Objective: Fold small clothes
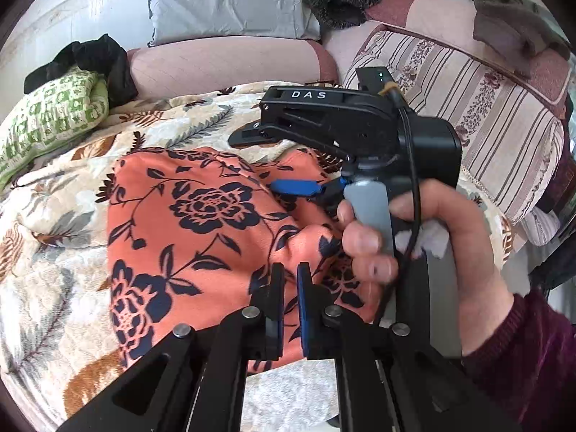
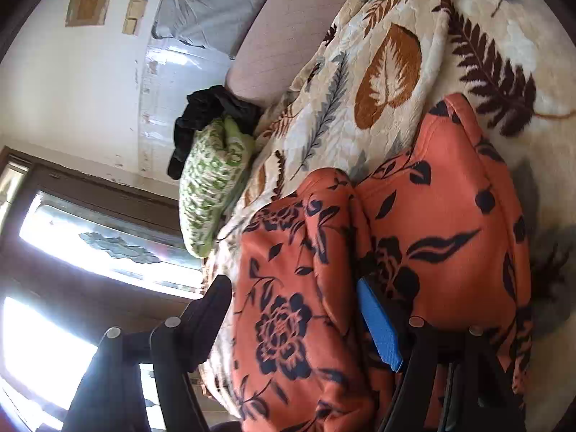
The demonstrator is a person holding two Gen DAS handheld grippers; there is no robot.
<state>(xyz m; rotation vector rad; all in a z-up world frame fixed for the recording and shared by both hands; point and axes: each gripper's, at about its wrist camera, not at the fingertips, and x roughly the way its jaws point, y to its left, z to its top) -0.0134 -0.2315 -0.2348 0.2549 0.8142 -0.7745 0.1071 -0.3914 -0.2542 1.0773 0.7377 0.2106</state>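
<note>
An orange garment (image 1: 201, 223) with dark navy flowers lies bunched on a leaf-patterned blanket (image 1: 54, 252). My left gripper (image 1: 290, 288) is at the garment's near edge, its jaws nearly together with a strip of orange fabric pinched between them. My right gripper (image 1: 273, 162), held by a hand (image 1: 442, 237), hovers over the garment's far side. In the right wrist view the right gripper (image 2: 295, 309) stands open. A rounded fold of the garment (image 2: 288, 288) lies between its black finger (image 2: 212, 309) and blue pad (image 2: 381, 327) without being pressed.
A green-patterned pillow (image 1: 50, 115) with a black cloth (image 1: 93, 61) on it lies at the blanket's far left. A grey pillow (image 1: 230, 0) and pink bolster (image 1: 230, 64) sit behind. A striped sofa cover (image 1: 486, 115) rises at the right.
</note>
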